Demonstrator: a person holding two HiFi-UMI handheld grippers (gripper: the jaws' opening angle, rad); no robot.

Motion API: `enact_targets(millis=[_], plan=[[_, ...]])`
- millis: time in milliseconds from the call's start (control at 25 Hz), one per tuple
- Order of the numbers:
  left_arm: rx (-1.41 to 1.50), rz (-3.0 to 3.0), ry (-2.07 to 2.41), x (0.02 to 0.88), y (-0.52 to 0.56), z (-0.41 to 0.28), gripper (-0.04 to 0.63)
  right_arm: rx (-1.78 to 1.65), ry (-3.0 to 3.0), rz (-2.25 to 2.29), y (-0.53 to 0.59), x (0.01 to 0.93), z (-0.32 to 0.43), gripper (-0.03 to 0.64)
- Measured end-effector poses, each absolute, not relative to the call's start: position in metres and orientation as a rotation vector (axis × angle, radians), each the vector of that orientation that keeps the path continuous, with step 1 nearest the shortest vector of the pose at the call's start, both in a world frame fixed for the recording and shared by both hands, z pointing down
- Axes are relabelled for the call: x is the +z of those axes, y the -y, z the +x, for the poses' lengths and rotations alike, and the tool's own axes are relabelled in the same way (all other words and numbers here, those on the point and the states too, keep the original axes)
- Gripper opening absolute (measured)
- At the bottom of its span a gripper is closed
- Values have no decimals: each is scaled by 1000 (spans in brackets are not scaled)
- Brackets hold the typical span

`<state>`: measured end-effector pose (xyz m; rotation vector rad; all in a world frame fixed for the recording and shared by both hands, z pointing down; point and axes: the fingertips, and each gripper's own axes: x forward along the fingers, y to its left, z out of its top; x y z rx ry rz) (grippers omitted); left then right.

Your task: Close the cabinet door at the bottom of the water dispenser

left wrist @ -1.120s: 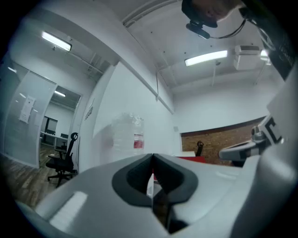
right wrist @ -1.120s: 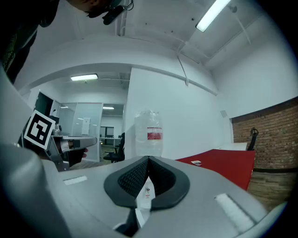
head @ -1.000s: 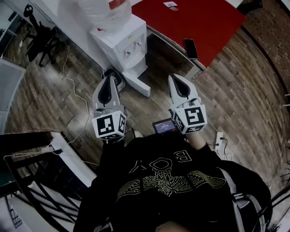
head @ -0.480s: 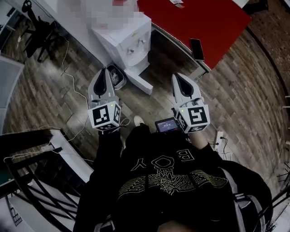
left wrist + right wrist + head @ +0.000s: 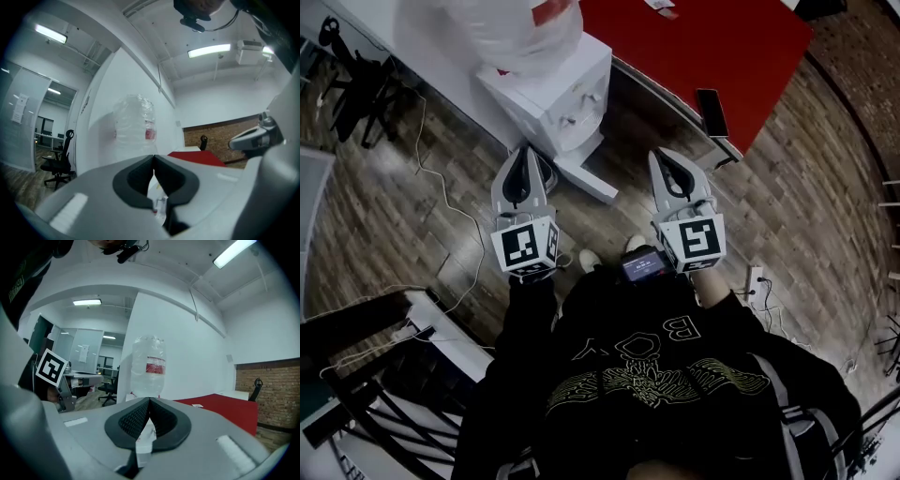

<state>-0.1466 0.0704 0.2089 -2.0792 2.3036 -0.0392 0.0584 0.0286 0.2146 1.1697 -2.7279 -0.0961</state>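
The white water dispenser (image 5: 555, 94) stands against the wall with a clear bottle (image 5: 517, 28) on top. At its foot the cabinet door (image 5: 589, 180) hangs open, a white panel jutting out over the wooden floor. My left gripper (image 5: 525, 150) is shut and empty, its tips just left of the door near the dispenser's base. My right gripper (image 5: 660, 156) is shut and empty, to the right of the door and apart from it. In the left gripper view the left gripper (image 5: 153, 157) points level at the bottle (image 5: 134, 123). The right gripper (image 5: 149, 400) faces the bottle (image 5: 149, 364) too.
A red table (image 5: 703, 47) with a phone (image 5: 712, 112) at its edge stands right of the dispenser. A dark round bin (image 5: 547, 169) sits at the dispenser's foot. Cables (image 5: 450, 206) trail over the floor at left, an office chair (image 5: 347, 75) behind them. A power strip (image 5: 757, 281) lies at right.
Both grippers have moved forward with the person, closer to the dispenser, and sunk a little. Their jaws have stayed shut.
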Motion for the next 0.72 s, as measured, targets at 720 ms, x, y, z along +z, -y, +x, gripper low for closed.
enact_targets(millis=[720], plan=[[-236,-2150,-2356,328,30,-142,8,43,2576,717,48,425,2,77]])
